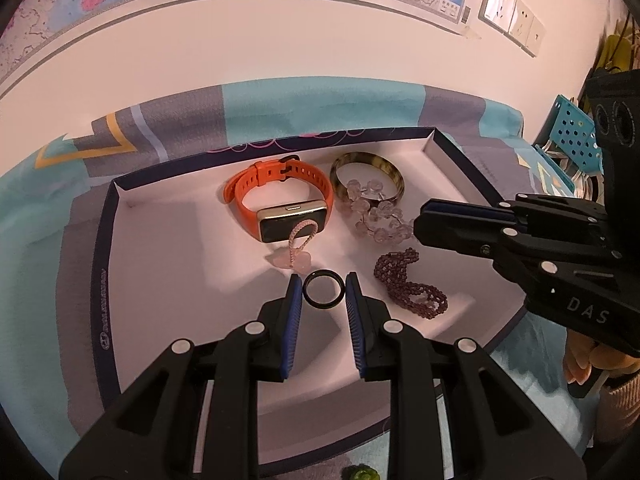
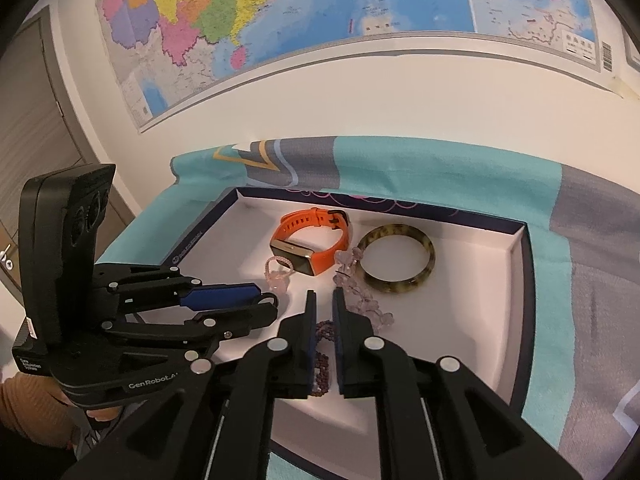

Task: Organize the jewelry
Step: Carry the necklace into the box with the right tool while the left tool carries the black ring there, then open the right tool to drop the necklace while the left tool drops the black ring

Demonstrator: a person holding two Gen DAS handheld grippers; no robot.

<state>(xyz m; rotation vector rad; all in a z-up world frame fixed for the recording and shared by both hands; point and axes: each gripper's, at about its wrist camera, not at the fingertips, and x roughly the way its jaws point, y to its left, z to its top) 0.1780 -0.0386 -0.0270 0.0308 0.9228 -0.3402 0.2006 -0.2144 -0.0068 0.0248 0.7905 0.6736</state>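
Black ring (image 1: pixel 323 291) lies flat in the tray (image 1: pixel 105 280), just nearer than the orange watch (image 1: pixel 280 204). Left gripper (image 1: pixel 322 294) fingers straddle it, slightly apart, contact uncertain. Right gripper (image 2: pixel 323 312) narrowly open, empty, farther off.

Jewelry laid out in a tray (image 1: pixel 120 208)

Taking the watch (image 1: pixel 280 204) as landmark: a bangle (image 1: pixel 366 174) lies to its right, a bead bracelet (image 1: pixel 380 216) against the bangle, a charm loop (image 1: pixel 296 248) before the watch, a ring (image 1: pixel 323 288) nearer still.
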